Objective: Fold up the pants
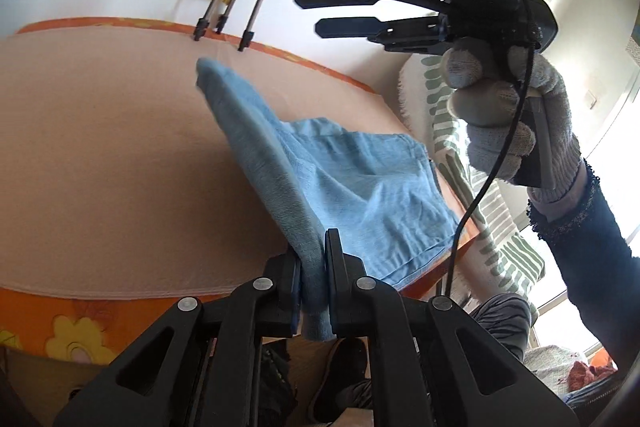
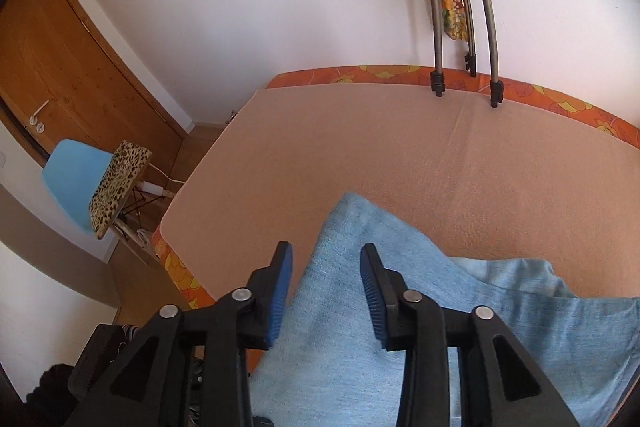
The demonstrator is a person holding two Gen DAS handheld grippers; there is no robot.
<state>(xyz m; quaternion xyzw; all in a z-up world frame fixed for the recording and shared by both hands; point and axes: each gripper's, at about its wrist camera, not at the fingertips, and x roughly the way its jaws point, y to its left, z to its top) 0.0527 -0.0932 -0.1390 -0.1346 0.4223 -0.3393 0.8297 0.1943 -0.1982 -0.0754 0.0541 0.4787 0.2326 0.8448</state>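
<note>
Light blue pants (image 1: 360,179) lie on a peach-covered bed (image 1: 100,147). My left gripper (image 1: 314,267) is shut on an edge of the pants near the bed's front edge and lifts a ridge of cloth that runs away from it. My right gripper (image 1: 316,13) hangs open and empty in the air above the pants, held by a gloved hand. In the right wrist view the right gripper (image 2: 326,259) is open with the pants (image 2: 400,307) below its spread fingers, not touching them.
Metal poles (image 2: 436,39) lean on the wall at the bed's far edge. An orange flowered mattress border (image 1: 60,331) rims the bed. A blue chair (image 2: 76,179) with a leopard cushion stands left by a wooden door. A green patterned cloth (image 1: 452,147) lies right of the bed.
</note>
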